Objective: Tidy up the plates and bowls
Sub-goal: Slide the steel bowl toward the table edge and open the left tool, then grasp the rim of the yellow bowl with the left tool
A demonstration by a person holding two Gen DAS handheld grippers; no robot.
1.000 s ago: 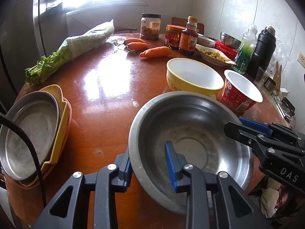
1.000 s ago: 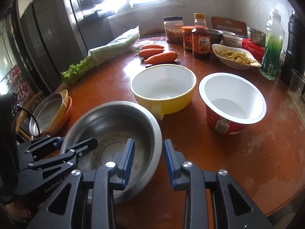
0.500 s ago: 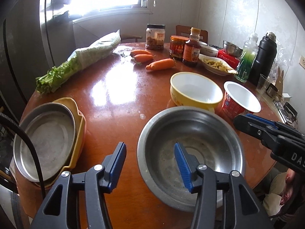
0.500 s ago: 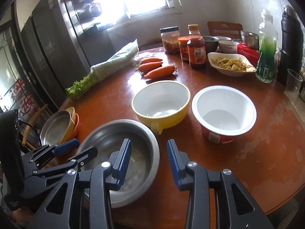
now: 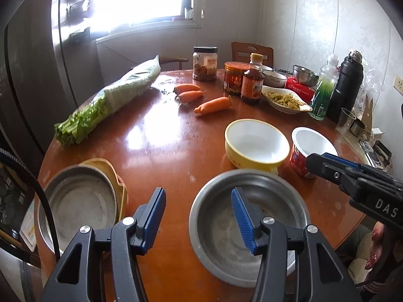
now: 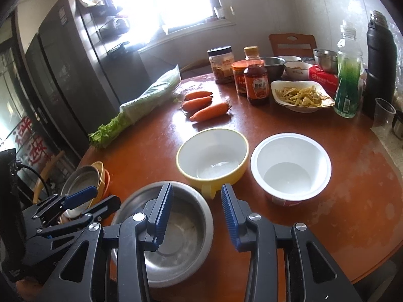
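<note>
**Both grippers held above the steel bowl, fingers spread**

Left wrist view: the left gripper [image 5: 199, 216] has its ribbed blue fingers [image 5: 153, 216] spread wide and holds nothing. Its right-hand finger overlaps the steel bowl [image 5: 272, 216], a round, shallow, dull metal basin sitting mouth-up at 6 o'clock on the glossy reddish-brown round surface [image 5: 163, 151]. At 12 o'clock from that bowl sits the yellow bowl [image 5: 257, 142], white and smooth inside, and at its 3 o'clock the red paper cup bowl [image 5: 311, 148]. At 9 o'clock lies a plate stack [image 5: 80, 201]: a flat metal plate atop yellow and orange ones. The right gripper [image 5: 335, 166] enters from 3 o'clock.

Right wrist view: the right gripper [image 6: 196, 206] likewise has its fingers [image 6: 230, 214] spread, empty, straddling the steel bowl's [image 6: 181, 236] far rim. The yellow bowl [image 6: 212, 156] shows a stubby handle pointing toward 6 o'clock; the red paper cup bowl [image 6: 289, 168] stands just beside it, rims nearly touching. The plate stack [image 6: 85, 181] lies at 9 o'clock, partly behind the left gripper [image 6: 95, 198], whose fingers are also apart.
</note>
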